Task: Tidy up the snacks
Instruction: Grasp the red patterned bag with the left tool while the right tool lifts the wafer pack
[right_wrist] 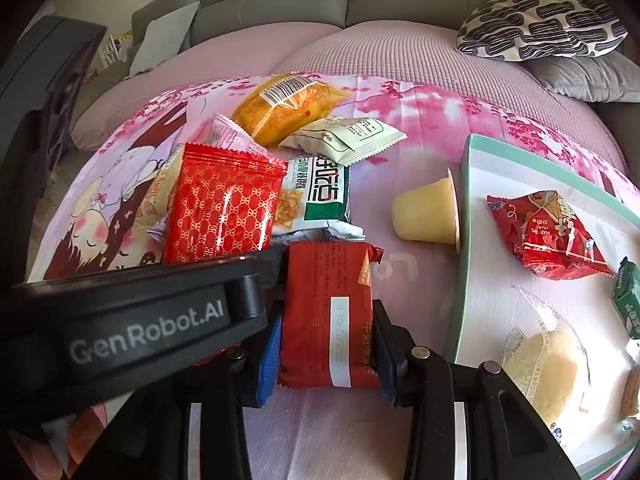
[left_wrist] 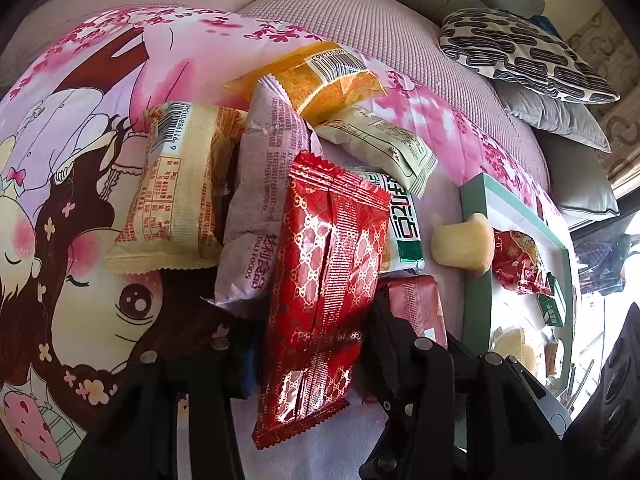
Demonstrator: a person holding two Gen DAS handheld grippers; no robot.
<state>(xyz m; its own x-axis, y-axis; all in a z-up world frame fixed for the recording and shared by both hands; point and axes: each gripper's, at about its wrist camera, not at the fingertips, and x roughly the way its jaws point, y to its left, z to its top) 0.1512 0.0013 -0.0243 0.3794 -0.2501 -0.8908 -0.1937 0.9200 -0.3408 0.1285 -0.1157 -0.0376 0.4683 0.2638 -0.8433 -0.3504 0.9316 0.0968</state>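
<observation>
My left gripper (left_wrist: pixel 310 328) is shut on a red packet with a gold pattern (left_wrist: pixel 320 272), held tilted above the snack pile; the same packet (right_wrist: pixel 220 208) shows behind the left gripper's body in the right wrist view. Blue pads of my right gripper (right_wrist: pixel 326 360) clamp both sides of a dark red packet with a white date label (right_wrist: pixel 328 312). Loose in the pile lie an orange packet (right_wrist: pixel 284 108), a pale packet (right_wrist: pixel 344 136), a green-and-white packet (right_wrist: pixel 316 196), a lilac packet (left_wrist: pixel 264 200) and a cream packet (left_wrist: pixel 176 188).
A teal-rimmed white tray (right_wrist: pixel 464 240) at the right holds a red triangular packet (right_wrist: pixel 548 232), a wrapped bun (right_wrist: pixel 544 364) and a green box (right_wrist: pixel 628 300). A jelly cup (right_wrist: pixel 428 212) lies on its side against the rim. A patterned pillow (right_wrist: pixel 540 24) sits far right.
</observation>
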